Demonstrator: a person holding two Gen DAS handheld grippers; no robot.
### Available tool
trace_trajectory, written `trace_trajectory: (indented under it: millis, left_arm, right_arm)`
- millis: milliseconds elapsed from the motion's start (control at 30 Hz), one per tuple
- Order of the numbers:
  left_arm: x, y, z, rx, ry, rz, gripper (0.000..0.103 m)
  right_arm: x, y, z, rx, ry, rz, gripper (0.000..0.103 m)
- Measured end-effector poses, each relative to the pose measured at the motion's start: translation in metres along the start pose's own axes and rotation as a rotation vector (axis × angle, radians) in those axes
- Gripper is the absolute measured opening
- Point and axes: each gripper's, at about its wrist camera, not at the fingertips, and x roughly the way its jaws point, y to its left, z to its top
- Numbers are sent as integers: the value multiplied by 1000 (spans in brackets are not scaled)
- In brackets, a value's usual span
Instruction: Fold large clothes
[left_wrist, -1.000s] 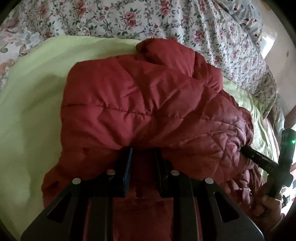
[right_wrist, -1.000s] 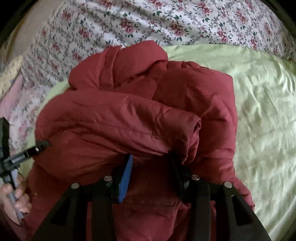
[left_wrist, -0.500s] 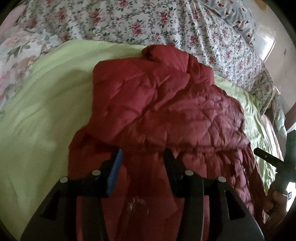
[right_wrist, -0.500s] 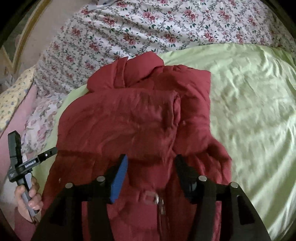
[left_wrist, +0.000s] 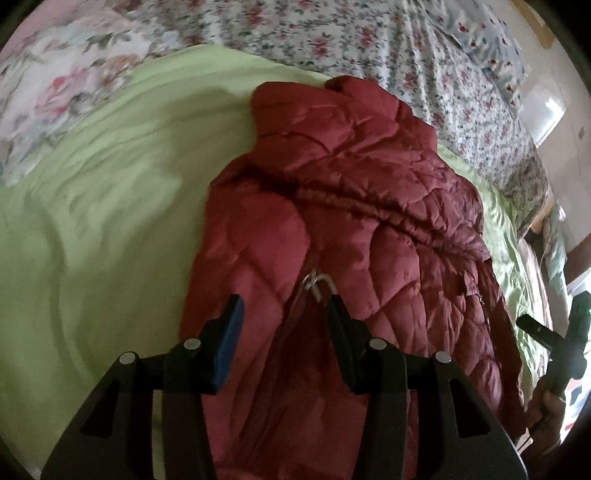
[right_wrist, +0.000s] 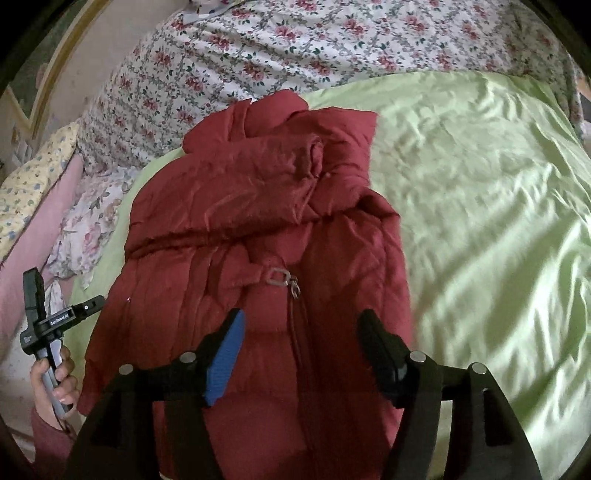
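My left tool (left_wrist: 284, 314) hangs with its jaws apart and nothing between them, over the near part of the red quilted jacket (right_wrist: 258, 229), which lies on the green sheet (right_wrist: 480, 192) of the bed. The jacket's long axis runs from me toward the far floral cover (right_wrist: 295, 48), collar end far, zipper pull (right_wrist: 282, 278) in the middle. My right tool (right_wrist: 301, 323) has just been opening, empty, straddling the zipper line; I judge both equally near the hem for the next fold
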Motion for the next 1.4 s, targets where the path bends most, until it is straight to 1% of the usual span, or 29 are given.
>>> trace_trajectory:
  millis: [100, 333, 400, 433, 467, 700, 767, 800, 933, 1000, 1100, 1200, 1267, 1400]
  left_arm:
    - [-8, 11, -12, -13, 9, 10, 44]
    - [-21, 27, -36, -20, 37, 27, 44]
    - [-21, 27, -40, -20, 44, 31, 50]
    - [-22, 27, -41, -20, 44, 31, 53]
    - [-22, 27, -42, -19, 47, 31, 54]
    - [-18, 33, -57, 3, 100, 30, 54]
    - [-18, 36, -63, 5, 116, 19, 54]
    - [-19, 37, -66, 5, 126, 10, 54]
    - [-20, 40, -79, -4, 156, -31, 54]
    - [-22, 40, -84, 3, 161, -35, 54]
    - [-25, 39, -87, 7, 166, -39, 54]
    - [-25, 35, -82, 4, 170, -84, 54]
    - [-22, 29, -79, 22, 181, -76, 60]
    - [-16, 27, -87, 88, 213, -30, 60]
  right_arm:
    - [-9, -6, -12, 16, 7, -24, 70]
    - [-27, -22, -37, 43, 29, -80, 70]
    - [-28, -23, -42, 44, 40, -88, 71]
    - [-27, -24, -44, 45, 49, -86, 71]
    - [-25, -24, -47, 46, 60, -82, 71]
    - [-10, -13, -72, 31, 138, -65, 71]
    - [-9, -6, -79, 0, 156, -73, 71]
    - [-9, -4, -82, -12, 164, -71, 72]
    - [-13, 1, -91, -40, 185, -56, 72]
    - [-15, 3, -93, -53, 193, -54, 72]
    - [-18, 5, -97, -81, 208, -61, 71]
    - [-16, 7, -98, -91, 214, -77, 71]
    - [-13, 9, -98, -97, 218, -83, 73]
    - [-16, 11, -101, -111, 218, -70, 73]
